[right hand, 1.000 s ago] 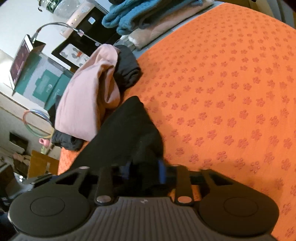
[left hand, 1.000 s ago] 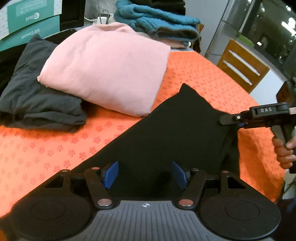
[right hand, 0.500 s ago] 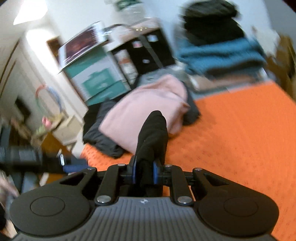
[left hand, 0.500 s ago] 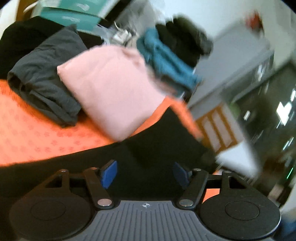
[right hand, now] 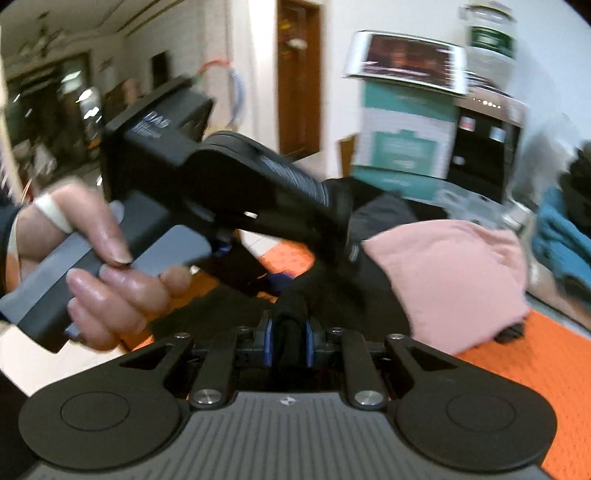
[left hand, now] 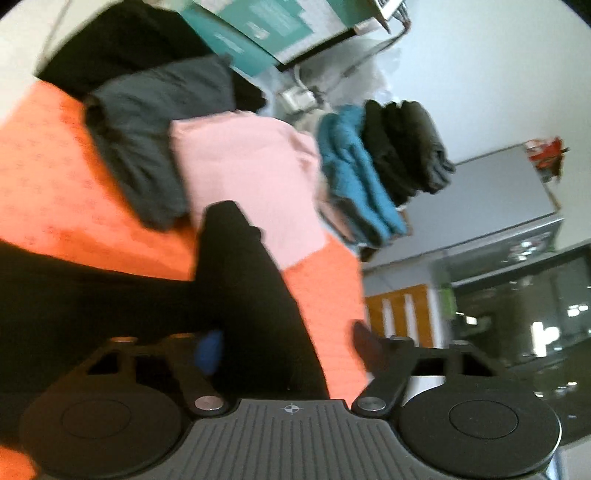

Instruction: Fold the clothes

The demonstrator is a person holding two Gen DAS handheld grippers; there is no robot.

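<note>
A black garment (left hand: 251, 295) lies across the orange mat (left hand: 55, 177), with one fold of it rising between my left gripper's fingers. My left gripper (left hand: 286, 350) is open, its fingers wide apart on either side of that fold. My right gripper (right hand: 289, 343) is shut on a bunched edge of the black garment (right hand: 290, 325), held above the mat. In the right wrist view a hand (right hand: 110, 266) holds the left gripper's grey handle (right hand: 173, 243) close in front, with its nose down over the black cloth.
A folded pink garment (left hand: 251, 173) leans on a folded dark grey one (left hand: 147, 140) at the mat's back. Teal towels (left hand: 354, 177) and a black pile (left hand: 402, 144) are stacked behind. A teal box (left hand: 258, 33) and a wooden chair (left hand: 399, 317) stand beyond the mat.
My right gripper has lifted the black garment's edge and swung towards the left gripper, now close in front of it. My left gripper has tilted and stays open over the cloth.
</note>
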